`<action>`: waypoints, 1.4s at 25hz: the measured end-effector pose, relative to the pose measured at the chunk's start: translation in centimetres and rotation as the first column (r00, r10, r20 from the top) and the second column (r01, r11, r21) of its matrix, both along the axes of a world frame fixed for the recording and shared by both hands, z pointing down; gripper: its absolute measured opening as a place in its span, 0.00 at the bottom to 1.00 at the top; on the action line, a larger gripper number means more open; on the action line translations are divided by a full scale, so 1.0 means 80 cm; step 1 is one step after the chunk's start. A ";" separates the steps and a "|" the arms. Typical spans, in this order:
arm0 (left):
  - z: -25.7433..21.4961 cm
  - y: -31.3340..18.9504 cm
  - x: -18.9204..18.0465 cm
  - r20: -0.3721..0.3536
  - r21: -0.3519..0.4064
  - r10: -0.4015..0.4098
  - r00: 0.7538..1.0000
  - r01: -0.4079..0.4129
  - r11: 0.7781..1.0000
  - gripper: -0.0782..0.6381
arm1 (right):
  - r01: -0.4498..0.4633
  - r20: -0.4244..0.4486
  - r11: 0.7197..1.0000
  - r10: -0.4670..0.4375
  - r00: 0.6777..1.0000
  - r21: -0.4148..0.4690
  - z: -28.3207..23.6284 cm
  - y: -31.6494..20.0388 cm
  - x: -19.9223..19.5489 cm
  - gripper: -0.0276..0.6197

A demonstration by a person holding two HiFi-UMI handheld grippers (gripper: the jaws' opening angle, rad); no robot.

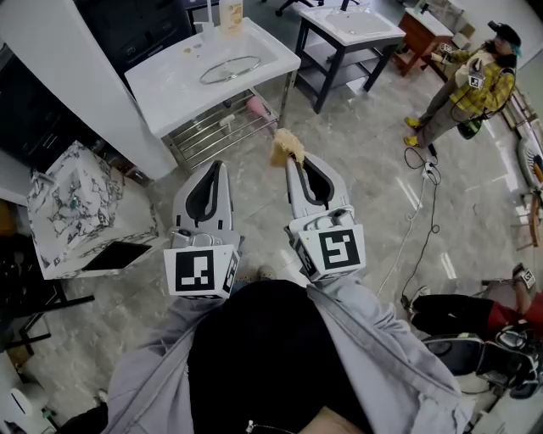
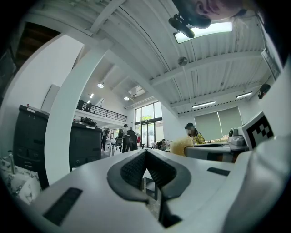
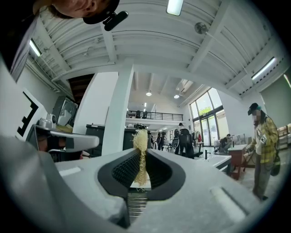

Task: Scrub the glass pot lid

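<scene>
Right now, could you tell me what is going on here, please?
A person holds a claw in each hand. The right claw is shut on a yellowish scrub pad; the left claw is shut and empty. The glass pot lid lies on the white sink top ahead, not yet reached.

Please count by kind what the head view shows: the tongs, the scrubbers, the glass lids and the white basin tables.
Tongs: 2, the left tongs and the right tongs.
Scrubber: 1, yellowish, clamped in the right tongs.
Glass pot lid: 1.
White basin tables: 2, the near basin table under the lid and the far basin table.
Total: 6.
</scene>
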State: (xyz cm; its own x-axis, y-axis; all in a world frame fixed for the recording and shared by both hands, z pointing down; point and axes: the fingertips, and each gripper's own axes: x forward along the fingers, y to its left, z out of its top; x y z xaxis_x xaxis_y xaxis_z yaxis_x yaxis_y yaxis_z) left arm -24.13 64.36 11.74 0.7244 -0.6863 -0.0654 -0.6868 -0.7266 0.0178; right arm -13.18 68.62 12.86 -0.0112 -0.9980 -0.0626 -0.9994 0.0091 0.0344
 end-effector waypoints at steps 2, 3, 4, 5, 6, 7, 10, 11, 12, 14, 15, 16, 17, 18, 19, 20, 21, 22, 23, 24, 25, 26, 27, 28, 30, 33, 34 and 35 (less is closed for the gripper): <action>0.001 0.001 0.010 -0.002 0.004 -0.008 1.000 0.008 1.000 0.11 | 0.018 0.005 1.000 -0.018 1.000 0.007 0.005 0.000 0.010 0.09; 0.003 0.002 0.016 0.000 0.004 -0.011 1.000 0.011 1.000 0.12 | 0.024 0.004 1.000 -0.024 1.000 0.006 0.008 0.000 0.016 0.09; 0.004 0.004 0.021 0.006 0.001 -0.011 1.000 0.011 1.000 0.12 | 0.030 0.001 1.000 -0.030 1.000 0.004 0.009 0.000 0.021 0.09; 0.005 0.004 0.026 0.013 -0.004 -0.010 1.000 0.011 1.000 0.11 | 0.035 -0.006 0.999 -0.035 0.999 0.002 0.008 -0.001 0.026 0.09; 0.005 0.004 0.031 0.019 -0.008 -0.010 1.000 0.010 1.000 0.11 | 0.038 -0.011 0.999 -0.038 0.999 0.004 0.006 -0.003 0.032 0.09; 0.005 0.003 0.035 0.021 -0.012 -0.011 1.000 0.011 1.000 0.11 | 0.040 -0.011 0.999 -0.040 0.999 0.006 0.004 -0.005 0.037 0.09; 0.006 -0.007 0.044 0.016 -0.016 -0.018 1.000 0.019 1.000 0.11 | 0.045 0.001 0.999 -0.045 0.999 -0.001 0.009 -0.013 0.050 0.09; 0.006 -0.011 0.046 0.015 -0.011 -0.021 1.000 0.021 1.000 0.11 | 0.047 0.003 0.999 -0.047 0.999 -0.001 0.011 -0.017 0.052 0.09; 0.008 -0.017 0.049 0.015 -0.009 -0.021 1.000 0.021 1.000 0.11 | 0.047 0.003 0.999 -0.047 0.999 0.001 0.014 -0.021 0.055 0.09; 0.010 -0.031 0.053 0.009 -0.005 -0.025 1.000 0.025 1.000 0.11 | 0.044 0.006 0.999 -0.044 0.999 0.003 0.018 -0.034 0.061 0.09; 0.010 -0.041 0.056 0.002 -0.001 -0.029 1.000 0.029 1.000 0.11 | 0.041 0.009 0.999 -0.041 0.999 0.001 0.020 -0.042 0.065 0.09; 0.011 -0.051 0.058 -0.003 0.001 -0.032 0.999 0.032 0.999 0.12 | 0.038 0.012 0.999 -0.038 0.999 -0.001 0.023 -0.051 0.069 0.09; 0.013 -0.063 0.061 -0.006 0.001 -0.032 0.999 0.033 0.999 0.12 | 0.035 0.014 0.999 -0.035 0.999 -0.005 0.026 -0.062 0.073 0.09; 0.015 -0.075 0.065 -0.006 0.001 -0.031 1.000 0.031 1.000 0.12 | 0.031 0.016 0.999 -0.031 0.999 -0.008 0.029 -0.073 0.077 0.09; 0.017 -0.088 0.068 -0.006 0.002 -0.028 1.000 0.028 1.000 0.12 | 0.027 0.017 1.000 -0.027 0.999 -0.008 0.031 -0.086 0.081 0.09; 0.019 -0.103 0.073 -0.007 0.004 -0.024 1.000 0.024 1.000 0.11 | 0.024 0.015 1.000 -0.024 1.000 -0.004 0.032 -0.101 0.085 0.09; 0.020 -0.119 0.078 -0.008 0.004 -0.020 1.000 0.020 1.000 0.12 | 0.021 0.011 1.000 -0.021 1.000 0.000 0.033 -0.117 0.089 0.09; 0.021 -0.135 0.084 -0.009 0.004 -0.016 1.000 0.016 1.000 0.11 | 0.017 0.004 1.000 -0.017 1.000 0.000 0.034 -0.133 0.094 0.09; 0.021 -0.152 0.091 -0.009 0.003 -0.011 1.000 0.011 1.000 0.11 | 0.013 -0.005 1.000 -0.013 1.000 -0.004 0.035 -0.149 0.100 0.09; 0.021 -0.169 0.099 -0.008 0.002 -0.002 1.000 0.002 1.000 0.11 | 0.008 -0.013 1.000 -0.008 1.000 -0.008 0.036 -0.166 0.107 0.09; 0.021 -0.186 0.108 -0.005 0.002 0.009 1.000 -0.009 1.000 0.12 | 0.004 -0.022 1.000 -0.004 1.000 -0.008 0.035 -0.184 0.113 0.09; 0.021 -0.203 0.116 0.000 0.001 0.022 1.000 -0.022 1.000 0.11 | 0.001 -0.030 1.000 -0.001 1.000 -0.003 0.033 -0.202 0.119 0.09; 0.022 -0.221 0.124 0.006 -0.002 0.034 0.999 -0.034 0.999 0.11 | -0.002 -0.035 1.000 0.002 0.999 0.003 0.031 -0.222 0.124 0.09; 0.023 -0.239 0.131 0.012 -0.006 0.043 0.999 -0.043 0.999 0.11 | -0.005 -0.034 1.000 0.005 0.999 0.007 0.029 -0.241 0.128 0.09; 0.026 -0.276 0.144 0.021 -0.016 0.062 0.998 -0.062 0.998 0.12 | -0.011 -0.018 1.000 0.011 1.000 0.012 0.028 -0.278 0.136 0.09; 0.029 -0.326 0.164 0.030 -0.016 0.088 0.996 -0.088 0.996 0.12 | -0.028 -0.002 1.000 0.028 1.000 0.013 0.031 -0.328 0.151 0.09; 0.030 -0.342 0.171 0.033 -0.015 0.097 0.995 -0.097 0.995 0.12 | -0.037 0.004 0.999 0.037 0.999 0.010 0.032 -0.343 0.158 0.09; 0.031 -0.356 0.177 0.035 -0.017 0.107 0.994 -0.106 0.994 0.11 | -0.046 0.009 0.999 0.046 0.999 0.008 0.033 -0.357 0.164 0.09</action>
State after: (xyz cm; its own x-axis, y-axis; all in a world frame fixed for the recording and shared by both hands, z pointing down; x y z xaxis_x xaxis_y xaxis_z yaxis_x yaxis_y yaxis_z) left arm -9.98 35.85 14.22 0.7949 -0.6060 -0.0283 -0.6061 -0.7954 0.0058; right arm -0.03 40.05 15.53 0.0356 -0.9969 -0.0704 -0.9990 -0.0375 0.0251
